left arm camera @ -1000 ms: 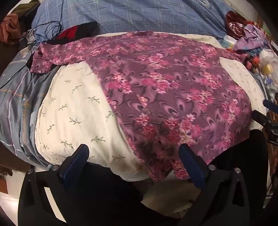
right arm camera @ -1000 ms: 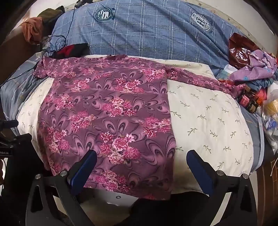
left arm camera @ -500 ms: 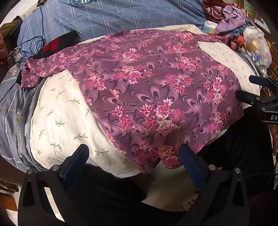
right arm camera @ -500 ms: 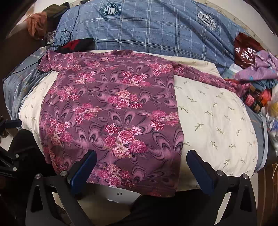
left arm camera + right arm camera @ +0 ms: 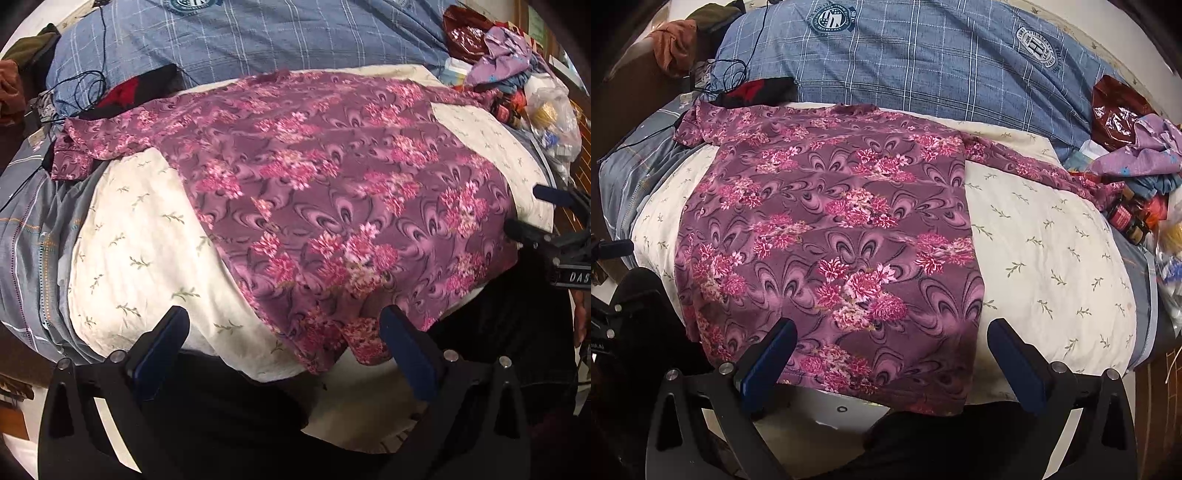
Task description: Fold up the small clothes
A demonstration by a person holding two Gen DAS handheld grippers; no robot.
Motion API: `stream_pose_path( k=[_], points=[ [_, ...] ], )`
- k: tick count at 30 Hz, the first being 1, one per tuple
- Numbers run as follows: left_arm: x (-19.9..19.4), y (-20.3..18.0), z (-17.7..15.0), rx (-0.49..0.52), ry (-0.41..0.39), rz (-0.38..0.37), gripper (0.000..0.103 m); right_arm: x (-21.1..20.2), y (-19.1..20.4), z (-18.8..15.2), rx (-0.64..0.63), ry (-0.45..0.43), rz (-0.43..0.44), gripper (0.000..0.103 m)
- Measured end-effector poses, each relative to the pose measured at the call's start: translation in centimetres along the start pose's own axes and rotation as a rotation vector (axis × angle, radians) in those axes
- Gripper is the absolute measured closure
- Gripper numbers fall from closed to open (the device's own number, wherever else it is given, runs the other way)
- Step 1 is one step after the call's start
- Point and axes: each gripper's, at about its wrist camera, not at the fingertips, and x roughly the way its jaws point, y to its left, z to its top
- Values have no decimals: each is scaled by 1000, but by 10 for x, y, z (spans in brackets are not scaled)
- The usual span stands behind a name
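A purple long-sleeved top with pink flowers (image 5: 332,192) (image 5: 827,236) lies spread flat on a cream sheet with small leaf prints (image 5: 147,251) (image 5: 1052,258). Its hem hangs over the bed's near edge, and one sleeve stretches out to each side. My left gripper (image 5: 284,332) is open just short of the hem's left corner, holding nothing. My right gripper (image 5: 892,343) is open over the hem's right part, also with nothing in it. The right gripper (image 5: 546,218) shows at the right edge of the left wrist view.
A blue checked quilt (image 5: 923,62) lies across the back of the bed. A black and red cloth (image 5: 753,90) and a dark cable (image 5: 727,74) sit at the back left. Crumpled clothes, jars and plastic bags (image 5: 1134,184) crowd the right side.
Both grippers have come nearer to the hem. The left gripper has swung to the right, so more of the bed's right side is in its view. The top lies unmoved.
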Motion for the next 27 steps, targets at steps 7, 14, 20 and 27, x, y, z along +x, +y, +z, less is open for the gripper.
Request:
stream_pose_path(
  k=[7,14,20,27],
  points=[
    [-7,7,10,-51,-55,-2,0,-8,0,5,5,-38,-17,0],
    [-10,-2,8,-39,-71,-2,0,-18,9,6,-16,-68,-18,0],
    [-13,-1,3,-47,-66,-9,0,-20,8,5,1,-65,-6,0],
    [-13,3,-1,-70,-59,-5,0,-25,0,3,34,-75,-9,0]
  ],
)
